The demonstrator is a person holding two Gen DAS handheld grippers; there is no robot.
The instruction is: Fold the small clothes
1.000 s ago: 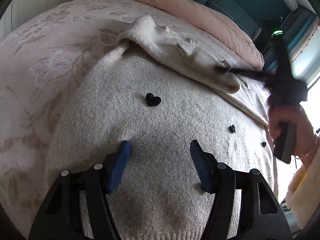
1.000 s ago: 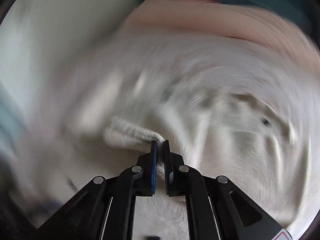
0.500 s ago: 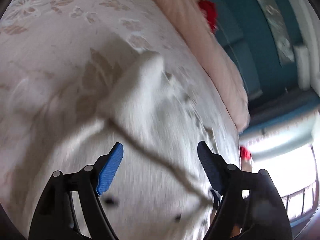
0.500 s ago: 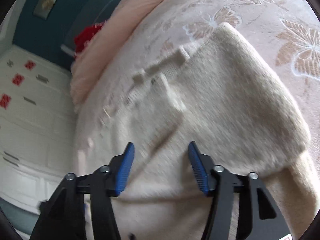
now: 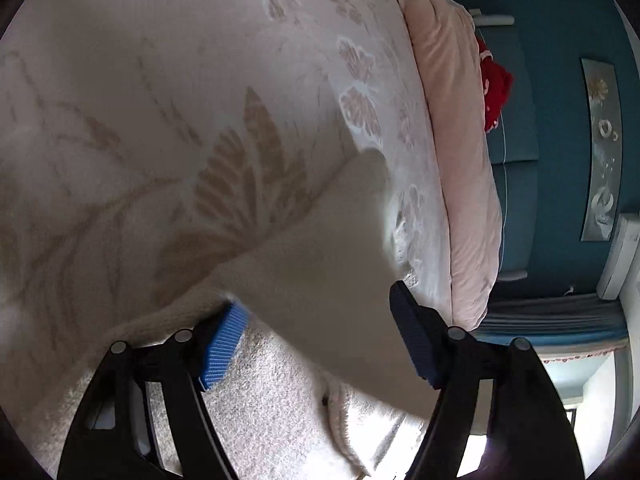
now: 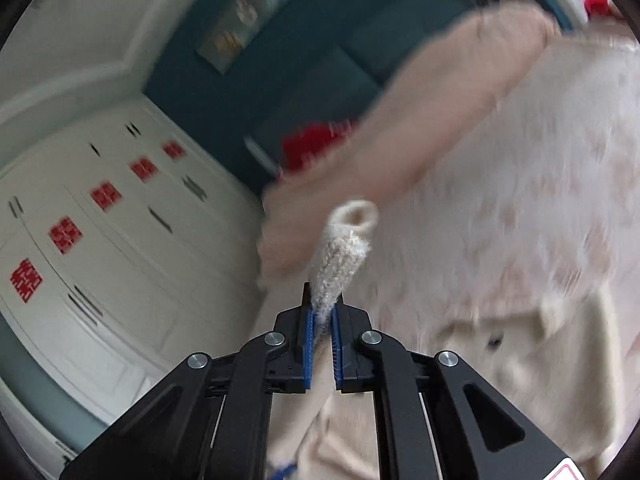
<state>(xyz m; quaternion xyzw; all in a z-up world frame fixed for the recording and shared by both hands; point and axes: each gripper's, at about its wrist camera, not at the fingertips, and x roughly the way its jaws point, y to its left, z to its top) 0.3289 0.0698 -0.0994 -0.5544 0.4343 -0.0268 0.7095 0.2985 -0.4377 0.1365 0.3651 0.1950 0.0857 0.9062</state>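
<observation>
Cuff pinched right, left jaws wide

Cuff ribbing sits clamped between my right gripper (image 6: 321, 320) pads, the jaws closed hard on it so only a sliver of gap shows. The sleeve cuff (image 6: 345, 254) sticks straight out past the fingertips, its open round end facing away from me. Below and to the right of that gripper the rest of the cream sweater (image 6: 532, 356) lies rumpled, blurred, with one small dark spot on it. Beyond, blurred too, a pink quilt (image 6: 420, 128) runs along the bed edge, a red item (image 6: 316, 148) beside it, and white wardrobe doors (image 6: 120, 220) with red paper cut-outs stand off to the left.

Over to my left gripper (image 5: 316, 340): jaws spread wide, gripping nothing. Its left pad (image 5: 222, 346) rests against the sweater's (image 5: 320, 280) knit, the right pad hangs just over the fabric. A folded flap of the sweater rises between the fingers and points out across the floral bedspread (image 5: 180, 100). Past that, the pink quilt (image 5: 456, 160), then a teal wall (image 5: 560, 120) carrying a long picture (image 5: 600, 148).
</observation>
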